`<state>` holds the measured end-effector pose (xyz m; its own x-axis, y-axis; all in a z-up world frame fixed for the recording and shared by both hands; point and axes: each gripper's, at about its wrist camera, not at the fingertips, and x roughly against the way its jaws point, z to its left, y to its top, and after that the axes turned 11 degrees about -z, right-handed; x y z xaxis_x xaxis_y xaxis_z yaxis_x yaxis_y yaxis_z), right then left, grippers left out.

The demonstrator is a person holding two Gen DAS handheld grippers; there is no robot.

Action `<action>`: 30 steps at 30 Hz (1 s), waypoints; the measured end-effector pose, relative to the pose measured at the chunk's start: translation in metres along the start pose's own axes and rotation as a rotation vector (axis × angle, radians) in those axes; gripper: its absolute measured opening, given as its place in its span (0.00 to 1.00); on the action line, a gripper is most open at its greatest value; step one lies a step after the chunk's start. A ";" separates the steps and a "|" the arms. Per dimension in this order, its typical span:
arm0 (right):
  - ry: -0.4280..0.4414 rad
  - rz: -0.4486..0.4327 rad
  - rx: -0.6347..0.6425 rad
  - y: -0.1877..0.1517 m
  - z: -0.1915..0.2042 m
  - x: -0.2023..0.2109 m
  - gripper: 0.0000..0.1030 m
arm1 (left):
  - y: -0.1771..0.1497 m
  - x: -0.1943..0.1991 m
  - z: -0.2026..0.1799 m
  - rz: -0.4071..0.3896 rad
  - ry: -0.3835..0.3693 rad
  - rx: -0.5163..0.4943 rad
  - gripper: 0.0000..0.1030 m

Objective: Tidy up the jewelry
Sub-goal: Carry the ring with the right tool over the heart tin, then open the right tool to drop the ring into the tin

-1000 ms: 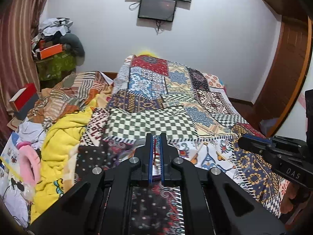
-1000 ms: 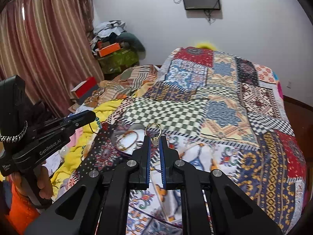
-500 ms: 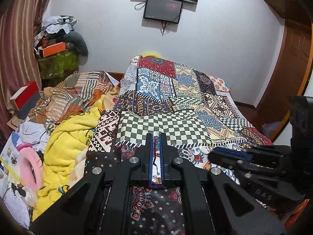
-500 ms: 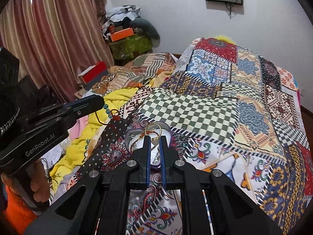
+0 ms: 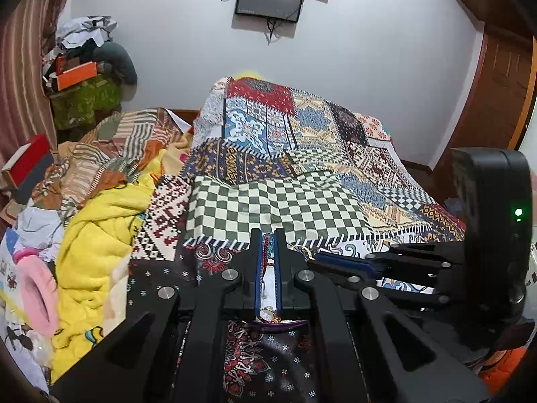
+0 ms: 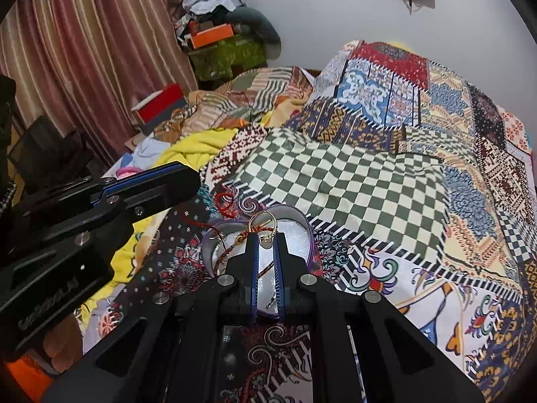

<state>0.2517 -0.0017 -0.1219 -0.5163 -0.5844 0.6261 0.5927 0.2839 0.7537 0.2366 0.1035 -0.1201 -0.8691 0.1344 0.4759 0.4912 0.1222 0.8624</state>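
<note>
Right gripper (image 6: 266, 239) sits low over a heart-shaped box (image 6: 307, 231) with a purple wall and silvery white lining, resting on the dark floral patch of the quilt (image 6: 352, 174). Its fingers are drawn nearly together, pinching the small clasp of a gold hoop (image 6: 262, 223); the hoop stands just past the tips, at 12 o'clock from them, above the box interior. A thin red-and-gold cord (image 6: 231, 252) trails from the hoop area toward 8 o'clock across the lining and over the box wall. A small red loop of thread (image 6: 225, 203) lies on the quilt at 10 o'clock from the box, just outside it. Left gripper (image 5: 266, 235) points across the same spot; its fingers stand close, with a red beaded strand (image 5: 266, 252) showing in the narrow gap, whether clamped or merely behind them I cannot tell. Through that gap, lower down, a little round gold piece (image 5: 267, 314) lies on the white lining beside the purple rim (image 5: 288, 323). In the left view the right gripper reaches in from 3 o'clock, tips just beside the left one's. In the right view the left gripper enters from 9 o'clock, tip near the red loop. A yellow blanket (image 5: 97, 231) is heaped at 9 o'clock on the bed, a pink ring-shaped cushion (image 5: 35, 292) beyond it
</note>
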 end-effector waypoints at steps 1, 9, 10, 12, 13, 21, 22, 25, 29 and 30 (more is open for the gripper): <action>0.001 0.008 -0.001 -0.001 -0.001 -0.004 0.07 | -0.002 -0.003 0.000 0.007 -0.002 -0.001 0.04; 0.014 0.059 -0.009 -0.011 -0.005 -0.020 0.07 | -0.012 -0.020 0.001 0.054 -0.013 -0.007 0.04; 0.017 0.061 -0.007 -0.011 -0.005 -0.020 0.07 | -0.013 -0.020 0.001 0.056 -0.013 -0.009 0.04; 0.020 0.064 0.001 -0.012 -0.003 -0.020 0.07 | -0.013 -0.020 0.001 0.056 -0.011 -0.010 0.04; 0.020 0.065 0.008 -0.013 -0.002 -0.020 0.07 | -0.013 -0.019 0.001 0.055 -0.011 -0.009 0.04; 0.023 0.109 0.010 -0.015 0.000 -0.024 0.13 | -0.008 -0.014 0.008 0.055 0.020 0.019 0.19; 0.022 0.111 0.009 -0.016 0.000 -0.022 0.14 | -0.008 -0.012 0.008 0.053 0.024 0.020 0.19; 0.007 0.096 0.018 -0.014 0.001 -0.012 0.15 | -0.005 -0.003 0.007 0.040 0.032 0.016 0.20; -0.006 0.048 0.018 -0.005 0.003 0.010 0.15 | 0.003 0.013 0.003 0.012 0.035 0.012 0.20; -0.011 0.030 0.016 -0.002 0.003 0.019 0.15 | 0.005 0.018 0.001 0.001 0.036 0.011 0.20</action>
<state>0.2387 -0.0108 -0.1113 -0.5057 -0.5669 0.6503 0.5980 0.3130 0.7379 0.2233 0.1079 -0.1068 -0.8698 0.0995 0.4832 0.4929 0.1326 0.8599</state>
